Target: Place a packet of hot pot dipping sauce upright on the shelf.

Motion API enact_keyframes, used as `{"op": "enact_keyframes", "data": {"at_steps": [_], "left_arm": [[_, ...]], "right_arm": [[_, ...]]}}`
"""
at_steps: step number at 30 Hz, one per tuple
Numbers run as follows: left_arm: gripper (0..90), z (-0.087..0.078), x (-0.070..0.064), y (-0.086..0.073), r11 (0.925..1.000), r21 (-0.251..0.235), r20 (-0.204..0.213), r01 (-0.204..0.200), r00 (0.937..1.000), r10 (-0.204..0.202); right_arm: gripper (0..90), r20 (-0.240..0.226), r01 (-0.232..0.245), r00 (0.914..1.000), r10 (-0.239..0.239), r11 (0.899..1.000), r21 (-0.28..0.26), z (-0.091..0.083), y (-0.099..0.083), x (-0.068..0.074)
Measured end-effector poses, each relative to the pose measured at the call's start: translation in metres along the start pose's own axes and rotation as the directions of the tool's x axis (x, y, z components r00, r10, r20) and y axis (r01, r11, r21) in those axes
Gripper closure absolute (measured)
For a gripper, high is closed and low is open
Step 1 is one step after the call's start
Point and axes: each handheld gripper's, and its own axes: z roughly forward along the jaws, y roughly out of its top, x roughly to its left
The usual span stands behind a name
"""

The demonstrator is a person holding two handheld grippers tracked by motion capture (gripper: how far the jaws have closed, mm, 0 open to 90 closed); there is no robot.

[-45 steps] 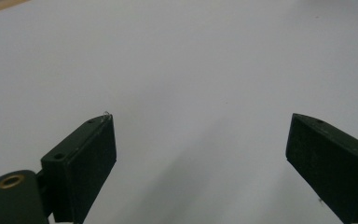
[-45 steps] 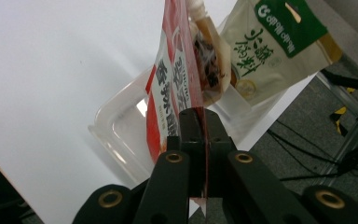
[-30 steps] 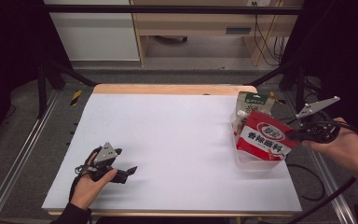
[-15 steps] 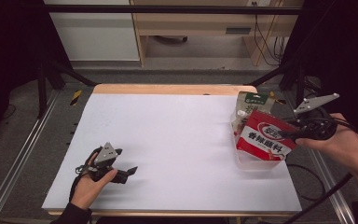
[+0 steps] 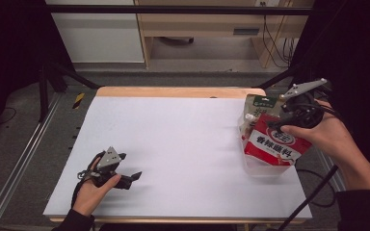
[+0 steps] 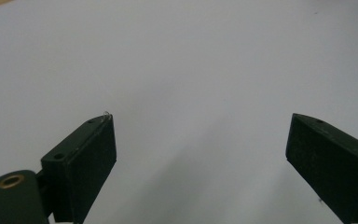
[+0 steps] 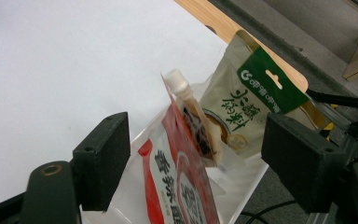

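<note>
— Right gripper view first: what do you have in front of you?

— My right gripper (image 7: 193, 154) has its jaws spread wide, holding nothing. Between them, just beyond the tips, stands the red pouch (image 7: 179, 182), edge-on to me, with a spouted pouch (image 7: 193, 126) tucked against it, its white cap up. Behind those leans a pale pouch with a green header (image 7: 247, 102). All three sit in a clear plastic bin (image 7: 247, 179) near the table's far right corner.

— And from the high view?

— My right gripper (image 5: 289, 118) hovers over the bin (image 5: 262, 169), right at the top edge of the red pouch (image 5: 275, 147). I cannot tell whether a jaw touches it. The green-topped pouch (image 5: 260, 105) stands at the back of the bin, and the spouted one (image 5: 247, 124) at its left side. The bin rests on the white table (image 5: 183, 139) beside the right edge.

— Your other hand?

— My left gripper (image 5: 136, 175) lies low on the table near the front left corner, well apart from the bin. In the left gripper view its jaws stand wide apart (image 6: 198, 140) over bare white table (image 6: 182, 60), gripping nothing.
</note>
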Motion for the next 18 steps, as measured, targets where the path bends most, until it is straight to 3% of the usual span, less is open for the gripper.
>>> {"op": "enact_keyframes", "data": {"at_steps": [6, 15, 18], "left_arm": [[8.4, 0.000, 0.000, 0.000, 1.0000, 0.002, 0.003, 0.000, 1.0000, 0.000], [8.4, 0.000, 0.001, 0.000, 1.0000, 0.002, 0.003, 0.000, 1.0000, 0.000], [8.4, -0.001, 0.001, 0.000, 1.0000, 0.001, 0.002, 0.001, 1.0000, -0.001]], "right_arm": [[20.0, -0.007, -0.005, 1.0000, 0.005, 1.000, -0.001, 0.006, 0.014, 0.003], [14.5, 0.012, -0.036, 0.9993, 0.036, 0.998, -0.049, 0.005, 0.036, 0.013], [14.6, 0.030, -0.046, 0.9984, 0.049, 0.996, -0.078, 0.004, 0.048, 0.022]]}}
